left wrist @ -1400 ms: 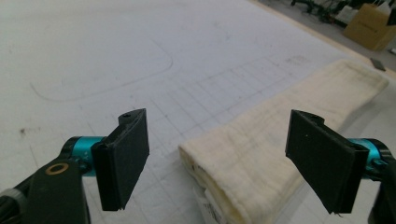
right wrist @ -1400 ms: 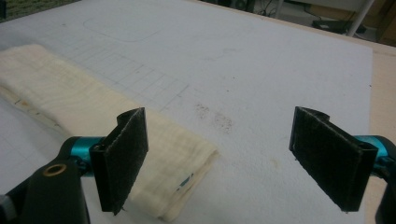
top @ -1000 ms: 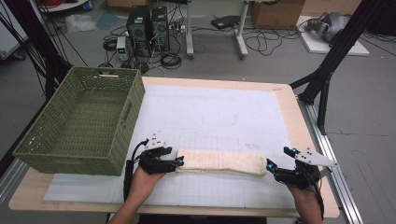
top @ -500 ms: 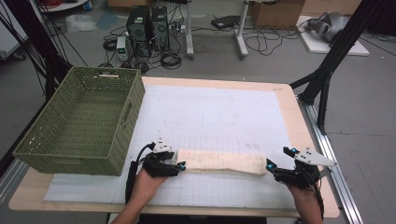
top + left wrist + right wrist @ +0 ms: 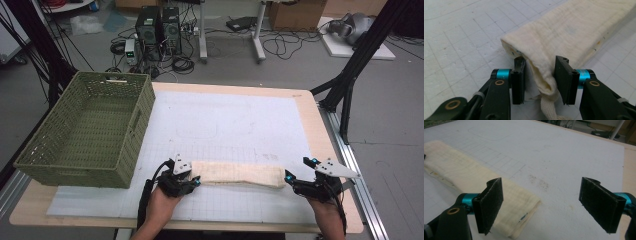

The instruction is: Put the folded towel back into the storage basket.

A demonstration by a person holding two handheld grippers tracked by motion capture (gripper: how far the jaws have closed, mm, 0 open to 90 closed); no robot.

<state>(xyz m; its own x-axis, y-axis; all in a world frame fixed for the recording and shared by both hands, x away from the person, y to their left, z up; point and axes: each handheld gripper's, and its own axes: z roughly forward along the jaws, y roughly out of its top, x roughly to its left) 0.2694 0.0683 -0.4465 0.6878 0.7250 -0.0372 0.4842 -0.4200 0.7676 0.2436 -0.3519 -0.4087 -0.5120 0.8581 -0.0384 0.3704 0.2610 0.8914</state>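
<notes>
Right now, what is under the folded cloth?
The cloth lies flat on the white gridded mat, which covers the table. The mat directly beneath it is hidden. Its left end sits between the left tool's jaws.

towel (image 5: pixel 564 35): cream cloth, soft, finely ribbed, matt
mat (image 5: pixel 235 125): white, grid-printed, matt, slightly pitted
bench (image 5: pixel 325 135): pale wood edge, smooth
basket (image 5: pixel 137 120): green woven plastic, matt
jaws: black, rough matt pads, glossy teal metal collars

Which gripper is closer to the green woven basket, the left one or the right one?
Left. The left gripper sits just beside the green woven basket's near corner, at the folded cream cloth's left end; the right gripper is at the cloth's far end.
</notes>
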